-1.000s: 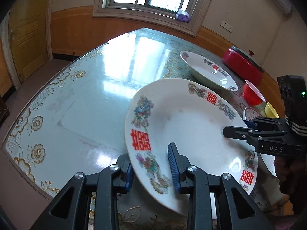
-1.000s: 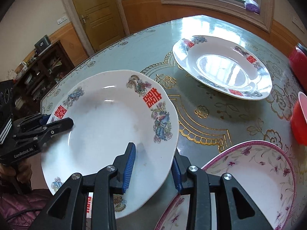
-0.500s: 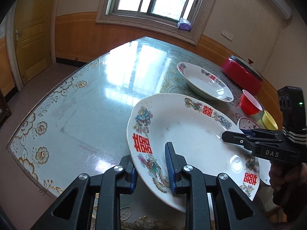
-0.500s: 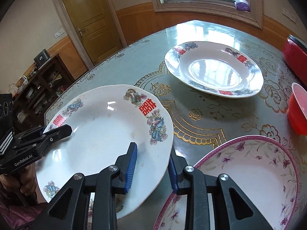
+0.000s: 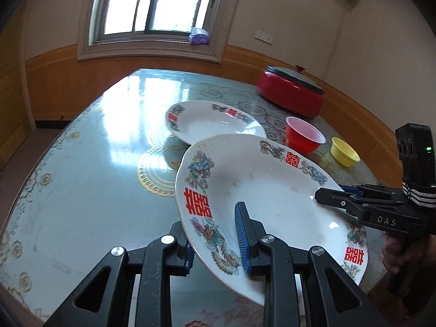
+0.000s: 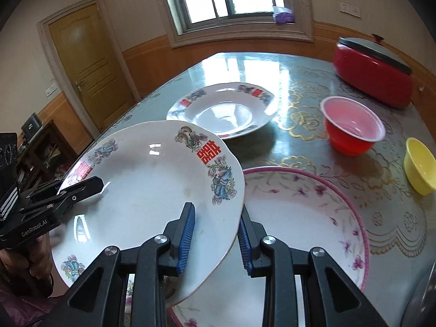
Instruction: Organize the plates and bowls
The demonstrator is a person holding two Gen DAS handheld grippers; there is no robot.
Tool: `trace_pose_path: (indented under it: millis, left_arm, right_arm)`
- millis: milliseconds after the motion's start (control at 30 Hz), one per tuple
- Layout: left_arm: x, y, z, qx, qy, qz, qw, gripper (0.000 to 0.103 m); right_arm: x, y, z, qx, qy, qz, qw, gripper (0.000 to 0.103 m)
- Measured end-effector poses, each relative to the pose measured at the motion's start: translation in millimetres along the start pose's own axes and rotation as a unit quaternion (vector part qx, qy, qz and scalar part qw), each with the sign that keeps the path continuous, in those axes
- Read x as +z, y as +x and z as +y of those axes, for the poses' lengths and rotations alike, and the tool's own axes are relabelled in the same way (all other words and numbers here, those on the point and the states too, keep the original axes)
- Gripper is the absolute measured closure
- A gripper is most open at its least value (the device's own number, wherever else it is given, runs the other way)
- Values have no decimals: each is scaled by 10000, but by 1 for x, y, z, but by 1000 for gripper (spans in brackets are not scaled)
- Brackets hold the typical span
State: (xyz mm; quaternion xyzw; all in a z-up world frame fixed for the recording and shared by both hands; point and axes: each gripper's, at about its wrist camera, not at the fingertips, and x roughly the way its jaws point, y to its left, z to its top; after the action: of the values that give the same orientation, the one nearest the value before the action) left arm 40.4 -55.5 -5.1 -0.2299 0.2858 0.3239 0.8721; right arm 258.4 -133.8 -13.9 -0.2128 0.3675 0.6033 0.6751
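Observation:
A white plate with red characters and flowers (image 5: 272, 190) (image 6: 147, 190) is held in the air above the table's near edge. My left gripper (image 5: 216, 241) is shut on its left rim; it also shows in the right wrist view (image 6: 79, 188). My right gripper (image 6: 215, 234) is shut on the plate's right rim and shows in the left wrist view (image 5: 329, 194). A matching plate (image 5: 212, 121) (image 6: 220, 110) lies on the table beyond. A large bowl with pink flowers (image 6: 308, 212) sits under the held plate's right edge.
A red plastic bowl (image 6: 351, 128) (image 5: 305, 135) and a small yellow bowl (image 6: 419, 166) (image 5: 344, 151) stand to the right. A red lidded pot (image 5: 290, 92) (image 6: 373, 70) is at the back right. The glass-topped table (image 5: 95, 169) stretches left towards a wooden door (image 6: 84, 62).
Both grippers have raised the plate off the table and carried it towards the matching plate. The view has tilted up, showing more of the room.

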Motion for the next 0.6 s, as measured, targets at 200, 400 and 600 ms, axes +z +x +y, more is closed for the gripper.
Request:
trace_pose_path:
  millis: [200, 400, 600]
  left_arm:
    - [8, 30, -39, -511, 357, 225, 9978, 75]
    - [6, 55, -68, -752, 504, 473, 9948, 74]
    - [0, 72, -81, -740, 489, 677, 9938, 74]
  right_arm:
    - [-19, -29, -39, -506, 402, -54, 9979, 73]
    - [-33, -41, -64, -842, 560, 31, 9949, 73]
    - [-40, -39, -76, -1052, 477, 163, 9932, 73]
